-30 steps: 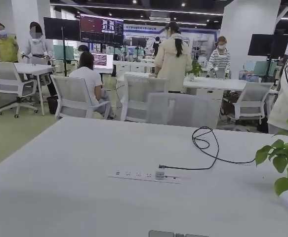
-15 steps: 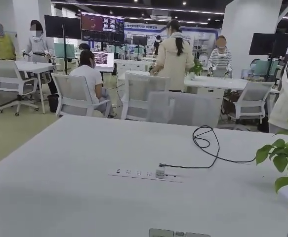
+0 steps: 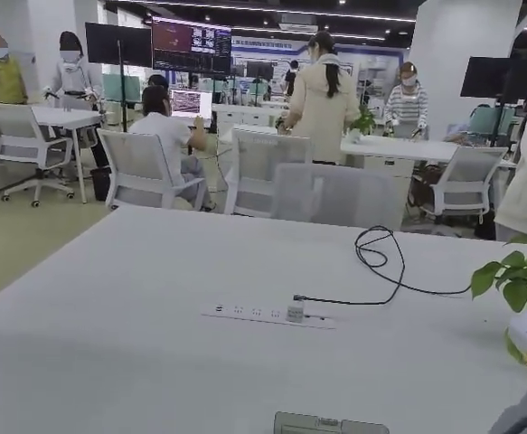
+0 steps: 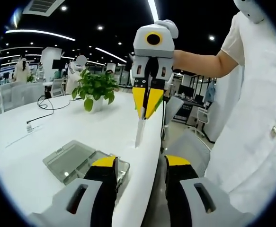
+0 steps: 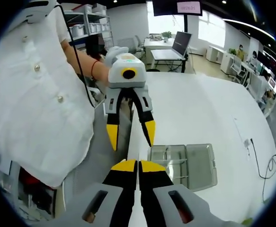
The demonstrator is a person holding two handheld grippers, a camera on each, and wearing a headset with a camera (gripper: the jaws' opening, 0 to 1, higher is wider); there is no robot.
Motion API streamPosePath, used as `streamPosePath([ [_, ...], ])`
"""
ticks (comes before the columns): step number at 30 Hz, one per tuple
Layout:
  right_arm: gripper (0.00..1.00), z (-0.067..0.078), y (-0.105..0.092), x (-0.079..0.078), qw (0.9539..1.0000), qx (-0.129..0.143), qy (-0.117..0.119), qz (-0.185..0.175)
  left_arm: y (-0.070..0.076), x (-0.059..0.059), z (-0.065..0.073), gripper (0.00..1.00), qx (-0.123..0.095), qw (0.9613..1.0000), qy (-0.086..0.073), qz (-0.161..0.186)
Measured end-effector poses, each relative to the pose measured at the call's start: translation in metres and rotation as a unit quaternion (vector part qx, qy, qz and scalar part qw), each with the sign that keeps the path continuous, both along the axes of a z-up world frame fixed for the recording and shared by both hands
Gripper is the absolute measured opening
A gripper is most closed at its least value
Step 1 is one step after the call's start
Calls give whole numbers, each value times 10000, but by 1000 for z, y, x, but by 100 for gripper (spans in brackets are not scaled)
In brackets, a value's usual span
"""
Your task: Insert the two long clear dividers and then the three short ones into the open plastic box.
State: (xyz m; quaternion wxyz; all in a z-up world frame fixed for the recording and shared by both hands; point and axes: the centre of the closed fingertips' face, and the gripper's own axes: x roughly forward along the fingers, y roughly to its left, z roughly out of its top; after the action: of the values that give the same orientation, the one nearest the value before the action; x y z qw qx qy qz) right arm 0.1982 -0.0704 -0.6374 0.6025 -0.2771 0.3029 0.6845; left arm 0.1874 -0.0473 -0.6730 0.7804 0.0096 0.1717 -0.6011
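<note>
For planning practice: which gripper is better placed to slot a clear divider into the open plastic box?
Right, probably: the right gripper is shut on a thin clear plastic divider near the open clear plastic box; the left gripper is open.

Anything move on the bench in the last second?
Nothing on the table moved; the head view drifted a little, which is the headset. The power strip, black cable, plant and box lie as before. In the left gripper view, the right gripper is shut on a divider.
</note>
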Motion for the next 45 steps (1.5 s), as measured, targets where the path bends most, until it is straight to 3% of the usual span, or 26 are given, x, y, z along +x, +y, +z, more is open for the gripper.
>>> streamPosePath([
  [10,3,-9,3,21,9998,-42,-151,-133,17,5,-19,59,303,9992,-45,247],
  [16,3,-23,8,33,9995,-97,-222,-197,28,9,-32,67,526,9979,-3,383],
  [20,3,-41,11,44,9993,-135,-186,-298,34,12,-39,72,561,9972,52,496],
  [35,3,-99,10,75,9977,-296,-231,-558,45,12,-54,79,708,9949,177,690],
  [45,3,-116,7,79,9973,-346,-162,-634,47,12,-56,82,693,9945,258,744],
])
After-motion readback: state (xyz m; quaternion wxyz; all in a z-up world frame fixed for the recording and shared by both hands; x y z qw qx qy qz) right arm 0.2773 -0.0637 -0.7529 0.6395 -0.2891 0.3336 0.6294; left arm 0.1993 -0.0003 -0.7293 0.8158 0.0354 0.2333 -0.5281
